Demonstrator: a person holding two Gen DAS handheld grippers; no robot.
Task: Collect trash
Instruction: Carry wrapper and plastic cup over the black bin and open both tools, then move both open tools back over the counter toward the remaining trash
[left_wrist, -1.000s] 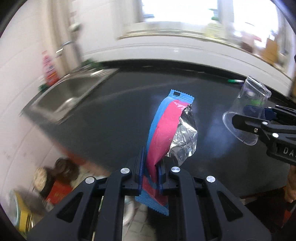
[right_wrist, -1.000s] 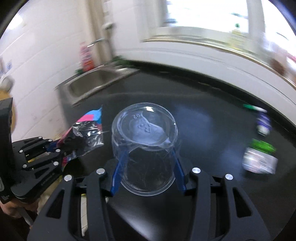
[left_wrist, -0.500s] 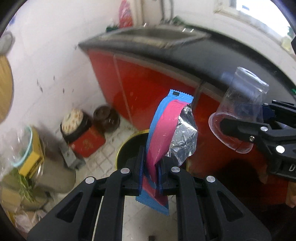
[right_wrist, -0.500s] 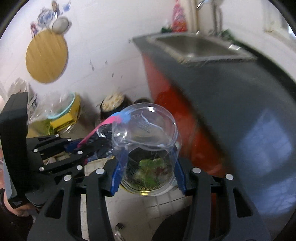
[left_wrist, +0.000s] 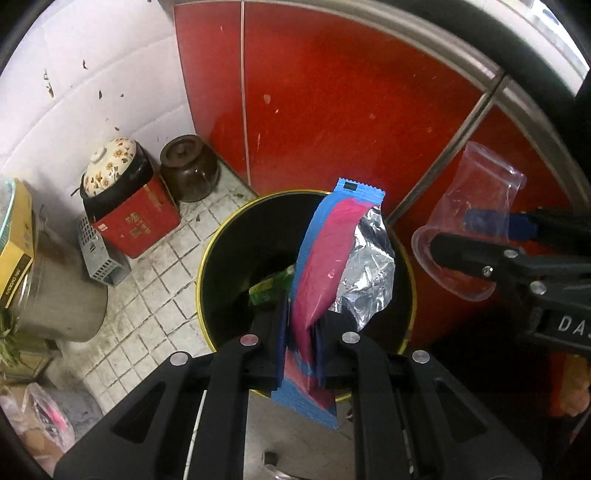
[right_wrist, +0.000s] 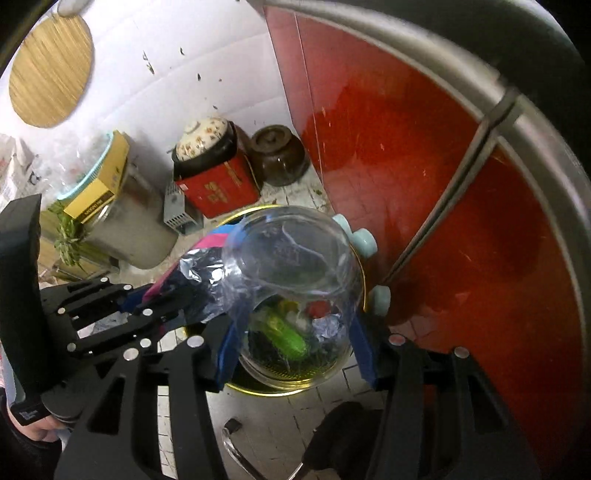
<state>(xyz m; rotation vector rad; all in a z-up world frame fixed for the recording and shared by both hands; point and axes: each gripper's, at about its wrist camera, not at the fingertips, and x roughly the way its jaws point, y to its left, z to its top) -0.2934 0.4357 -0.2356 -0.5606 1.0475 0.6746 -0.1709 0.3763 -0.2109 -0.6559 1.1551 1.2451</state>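
Observation:
My left gripper (left_wrist: 301, 321) is shut on a blue and pink snack wrapper (left_wrist: 325, 258) with torn silver foil. It hangs over the open mouth of a black, yellow-rimmed bin (left_wrist: 207, 258) on the floor. My right gripper (right_wrist: 295, 343) holds a clear plastic cup (right_wrist: 291, 258) bottom-forward between its blue pads, and its jaws are opening. Green and white trash in the bin (right_wrist: 258, 389) shows through the cup. In the left wrist view, the cup (left_wrist: 476, 206) and the right gripper (left_wrist: 454, 230) sit just right of the bin. In the right wrist view, the left gripper (right_wrist: 159, 299) and the wrapper (right_wrist: 199, 266) are at the left.
Red cabinet doors (left_wrist: 332, 103) rise right behind the bin. A red tin (left_wrist: 136, 221) with a floral-lidded pot (left_wrist: 110, 166) and a brown jar (left_wrist: 188, 173) stand against the white wall. A grey pot (left_wrist: 59, 295) with a yellow box (left_wrist: 14, 254) stands at the left, on the tiled floor.
Both grippers swung off the black counter and came down beside the red cabinet, over the floor bin. Each kept its grip on its item.

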